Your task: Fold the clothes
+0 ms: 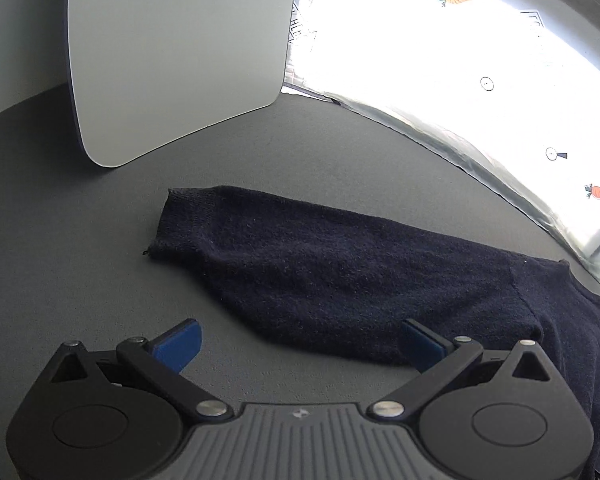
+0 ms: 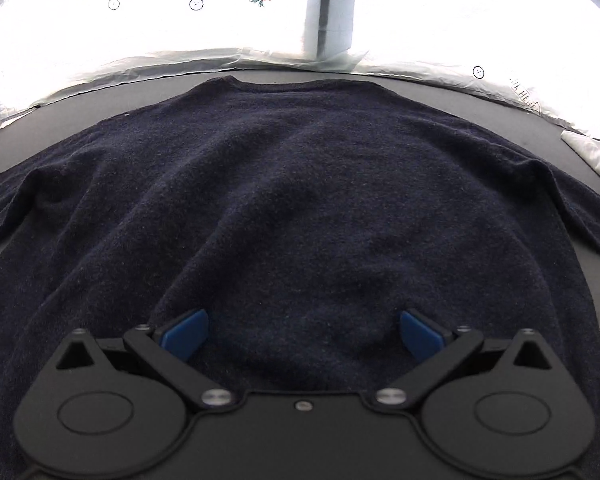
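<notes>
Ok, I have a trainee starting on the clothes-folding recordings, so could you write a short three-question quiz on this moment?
1. True or false: the left gripper is clamped on the sleeve of the dark sweater.
2. Multiple choice: how does the sweater lie? A) bunched in a heap B) spread flat on the grey table, collar at the far edge C) hanging off the table
3. Fill in: the right gripper hangs over the sweater's body with its jaws ____.

Key
1. False: its jaws stand wide open, with nothing clamped between the blue pads.
2. B
3. Open, gripping nothing.
</notes>
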{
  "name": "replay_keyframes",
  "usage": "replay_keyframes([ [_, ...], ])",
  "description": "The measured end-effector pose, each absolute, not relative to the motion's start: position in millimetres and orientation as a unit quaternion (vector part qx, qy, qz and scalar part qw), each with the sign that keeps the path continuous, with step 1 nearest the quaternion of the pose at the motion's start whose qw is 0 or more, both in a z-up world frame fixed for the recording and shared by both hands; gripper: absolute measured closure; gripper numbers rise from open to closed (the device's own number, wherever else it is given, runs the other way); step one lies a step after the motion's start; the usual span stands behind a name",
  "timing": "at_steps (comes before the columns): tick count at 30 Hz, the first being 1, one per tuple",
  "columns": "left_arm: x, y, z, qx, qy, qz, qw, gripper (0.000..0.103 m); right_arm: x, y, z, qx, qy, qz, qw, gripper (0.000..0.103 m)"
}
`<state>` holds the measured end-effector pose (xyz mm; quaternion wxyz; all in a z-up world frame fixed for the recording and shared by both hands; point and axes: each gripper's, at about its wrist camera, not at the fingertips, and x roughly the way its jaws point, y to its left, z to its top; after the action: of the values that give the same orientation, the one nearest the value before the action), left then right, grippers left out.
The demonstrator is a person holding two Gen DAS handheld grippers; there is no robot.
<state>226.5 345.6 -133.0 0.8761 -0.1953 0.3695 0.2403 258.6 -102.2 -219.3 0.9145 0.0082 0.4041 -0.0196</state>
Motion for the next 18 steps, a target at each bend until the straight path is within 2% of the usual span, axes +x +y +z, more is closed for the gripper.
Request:
replay_keyframes([
  [8,242,409,-160,-0.250,0.360,0.272,0.857,0.000,236,-104,-230,0.018,0.338,-0.031,0.941,0.000],
  [10,242,414,-166,-0.262,0.353,0.271,0.856,0.004,233,-104,-231,0.017,0.327,-0.032,0.944,0.000],
  [12,243,417,-172,-0.280,0.345,0.252,0.860,0.022,233,-104,-229,0.017,0.327,-0.032,0.944,0.000],
  [13,245,416,-173,-0.279,0.343,0.248,0.862,0.025,233,-104,-228,0.018,0.327,-0.032,0.944,0.000],
  [14,247,414,-173,-0.273,0.341,0.247,0.865,0.036,234,-104,-228,0.018,0.327,-0.033,0.944,0.000],
  [15,249,412,-172,-0.266,0.338,0.245,0.869,0.052,235,-105,-228,0.018,0.327,-0.033,0.944,0.000],
  [16,251,410,-171,-0.259,0.336,0.243,0.873,0.059,235,-105,-228,0.018,0.327,-0.033,0.944,0.000],
  [17,254,408,-171,-0.251,0.333,0.241,0.876,0.078,234,-105,-228,0.018,0.327,-0.033,0.944,0.000],
  [18,256,406,-169,-0.244,0.329,0.236,0.881,0.090,233,-106,-228,0.018,0.327,-0.033,0.944,0.000],
])
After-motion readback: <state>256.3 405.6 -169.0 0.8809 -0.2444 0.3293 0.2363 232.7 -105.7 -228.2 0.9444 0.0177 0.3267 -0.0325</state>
